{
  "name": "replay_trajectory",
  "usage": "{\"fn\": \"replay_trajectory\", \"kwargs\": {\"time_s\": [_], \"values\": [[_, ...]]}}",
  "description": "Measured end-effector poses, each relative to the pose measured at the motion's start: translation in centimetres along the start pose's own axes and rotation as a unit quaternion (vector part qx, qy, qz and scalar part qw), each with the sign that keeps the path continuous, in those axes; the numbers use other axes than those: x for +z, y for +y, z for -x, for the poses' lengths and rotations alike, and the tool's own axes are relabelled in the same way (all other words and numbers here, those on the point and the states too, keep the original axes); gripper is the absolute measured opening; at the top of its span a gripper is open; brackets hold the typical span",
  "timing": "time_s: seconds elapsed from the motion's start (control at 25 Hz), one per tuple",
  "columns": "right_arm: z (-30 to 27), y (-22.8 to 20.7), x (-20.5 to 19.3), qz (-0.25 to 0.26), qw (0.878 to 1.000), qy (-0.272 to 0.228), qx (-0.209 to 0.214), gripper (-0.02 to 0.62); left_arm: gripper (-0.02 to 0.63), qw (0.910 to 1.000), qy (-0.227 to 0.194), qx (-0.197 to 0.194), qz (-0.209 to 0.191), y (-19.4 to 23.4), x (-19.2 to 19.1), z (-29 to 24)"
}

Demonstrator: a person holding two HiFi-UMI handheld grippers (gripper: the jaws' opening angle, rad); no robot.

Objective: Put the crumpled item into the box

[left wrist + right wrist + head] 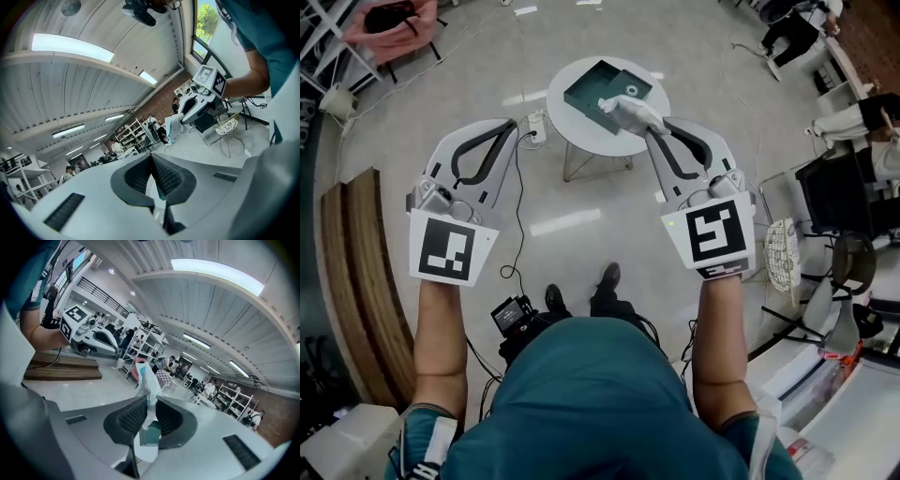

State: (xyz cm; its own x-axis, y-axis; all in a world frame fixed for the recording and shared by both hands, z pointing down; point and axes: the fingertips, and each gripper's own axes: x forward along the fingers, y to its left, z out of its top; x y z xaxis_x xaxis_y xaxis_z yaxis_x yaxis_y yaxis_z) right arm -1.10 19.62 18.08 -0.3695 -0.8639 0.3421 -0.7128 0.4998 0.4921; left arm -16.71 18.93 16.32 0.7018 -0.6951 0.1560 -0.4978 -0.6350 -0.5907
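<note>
Noting from the head view a round white table point(581, 139) bearing an open teal box point(598, 91). Finding the right gripper point(649, 129) reaching over the table's right edge, jaws clamped on the crumpled item point(628, 111), white, held over the near right rim of the box. Contact between item and box not determinable. Finding the left gripper point(510, 127) beside the table's left edge, off the tabletop, jaws together, nothing between them. Logging a white power strip point(534, 127) on the floor just beside the table, a wooden bench point(356, 272) at far left and a wire-mesh chair point(780, 251) at right.

Turning to the left gripper view: ribbed pads point(166, 177) meeting at the tips, empty. Seeing beyond them the right gripper point(182, 118) with its marker cube point(213, 80), the crumpled item point(172, 127) pinched at its tip, the wire-mesh chair point(227, 125) behind.

Turning to the right gripper view: jaws pressed on the crumpled item point(147, 380) from both sides, most of it standing up past the tips, a thin tail hanging down between the pads. Seeing directly below, through the gap, the teal box point(151, 433) on the white table point(145, 454). Placing the left gripper point(115, 350) at upper left, well apart, with the wooden bench point(61, 370) behind it.
</note>
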Motion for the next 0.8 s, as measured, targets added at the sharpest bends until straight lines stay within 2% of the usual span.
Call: {"fn": "replay_trajectory", "kwargs": {"time_s": [0.2, 0.44, 0.8], "values": [[-2.1, -2.9, -1.0, 0.009, 0.999, -0.023, 0.032, 0.074, 0.018, 0.9992, 0.03, 0.027, 0.003, 0.1, 0.3, -2.8], [-4.3, -5.7, -1.6, 0.015, 0.998, -0.04, 0.056, 0.074, 0.018, 0.9978, 0.048, 0.046, 0.009, 0.4, 0.3, -5.7], [-4.1, -10.9, -4.9, 0.013, 0.996, -0.058, 0.065, 0.074, 0.018, 0.996, 0.069, 0.058, 0.004, -1.5, 2.5, -10.7]]}}
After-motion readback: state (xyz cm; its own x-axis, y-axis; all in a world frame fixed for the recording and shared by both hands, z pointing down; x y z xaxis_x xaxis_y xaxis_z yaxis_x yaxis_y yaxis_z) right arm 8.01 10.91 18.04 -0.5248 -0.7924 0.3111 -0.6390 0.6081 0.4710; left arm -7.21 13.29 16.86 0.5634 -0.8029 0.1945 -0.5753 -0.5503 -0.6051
